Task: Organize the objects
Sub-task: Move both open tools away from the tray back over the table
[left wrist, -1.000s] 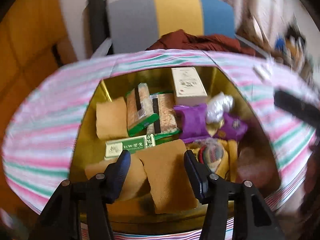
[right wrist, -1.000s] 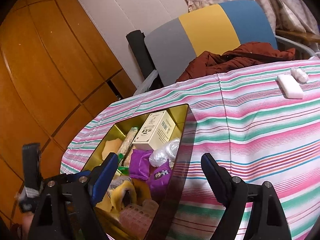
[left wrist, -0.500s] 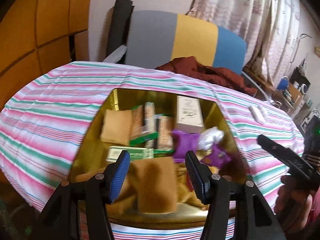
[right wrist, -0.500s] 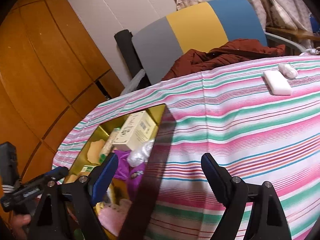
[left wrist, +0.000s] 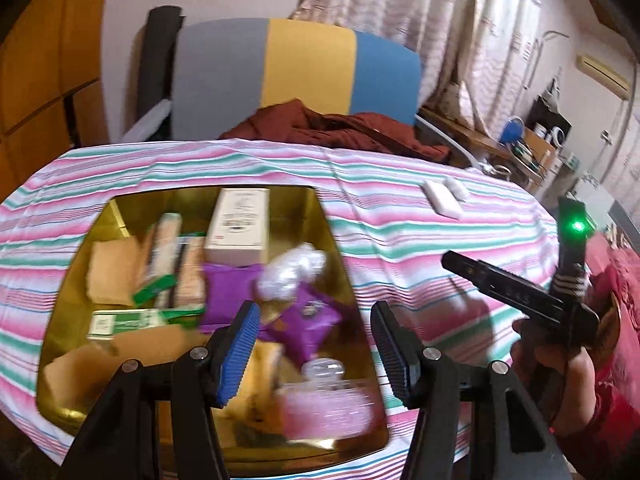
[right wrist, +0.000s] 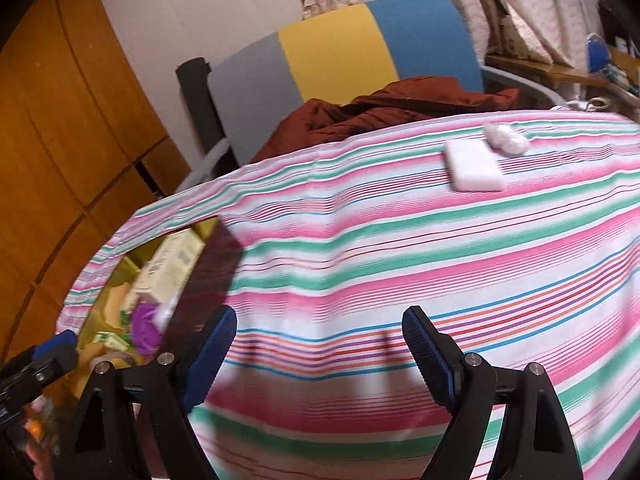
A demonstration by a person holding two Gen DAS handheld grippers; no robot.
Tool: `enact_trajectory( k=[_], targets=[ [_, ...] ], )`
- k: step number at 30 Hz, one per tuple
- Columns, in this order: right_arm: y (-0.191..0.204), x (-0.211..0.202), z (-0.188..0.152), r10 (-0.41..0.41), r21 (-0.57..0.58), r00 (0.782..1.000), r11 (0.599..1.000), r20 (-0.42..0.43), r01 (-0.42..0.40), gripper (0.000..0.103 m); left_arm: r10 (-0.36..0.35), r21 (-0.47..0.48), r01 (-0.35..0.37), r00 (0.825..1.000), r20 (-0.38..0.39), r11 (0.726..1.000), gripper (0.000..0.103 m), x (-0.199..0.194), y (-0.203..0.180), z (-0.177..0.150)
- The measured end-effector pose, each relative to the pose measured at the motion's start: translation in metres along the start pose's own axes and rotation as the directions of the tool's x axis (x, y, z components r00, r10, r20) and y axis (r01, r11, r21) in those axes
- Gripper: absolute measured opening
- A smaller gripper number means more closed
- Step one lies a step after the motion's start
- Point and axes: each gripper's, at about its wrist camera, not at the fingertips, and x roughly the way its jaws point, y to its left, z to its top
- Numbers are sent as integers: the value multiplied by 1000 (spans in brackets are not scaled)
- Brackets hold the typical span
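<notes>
Striped cloth in pink, green and white covers the table, and on its left part sits the gold tin, packed with small goods: a cream carton at the back, green-edged packets, purple pouches, a crinkled clear wrap and tan pads. Well apart from it, toward the far right of the cloth, lie a white bar and a small wrapped lump, touching or nearly so.

The left gripper hangs over the tin's near right corner, jaws spread wide and holding nothing. The right gripper faces bare cloth, likewise wide apart and empty.

These two stray items look like the likely ones to gather. A clean pickup would mean carrying the right gripper across to the bar, lining the pads along its long sides, and closing gently so the lump beside it is not knocked off the edge. Blur hides the tin's front contents.
</notes>
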Motion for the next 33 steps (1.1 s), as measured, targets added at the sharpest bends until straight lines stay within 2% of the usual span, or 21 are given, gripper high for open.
enact_trajectory(
  k=[12,17,22,24,28,33],
  targets=[
    [-68,-6,26,-167,-8,985,986,32,168,86,-104,71,110,991,-83,991,58,38,-65,10],
    [-96,-4,45,-257,-47,964,964,69,260,87,-141,71,150,983,-121,986,58,56,-87,16],
    [-125,1,65,-360,-52,926,929,111,367,87,-169,56,179,973,-156,982,59,78,-107,23],
    [-141,8,72,-399,-38,911,914,103,405,87,-182,34,190,968,-171,981,59,88,-113,26],
    [-168,15,77,-430,40,901,903,61,428,87,-184,10,189,966,-179,982,59,110,-126,37],
    [-175,24,72,-461,62,887,886,18,460,87,-185,-13,186,964,-193,982,60,143,-146,51]
  ],
)
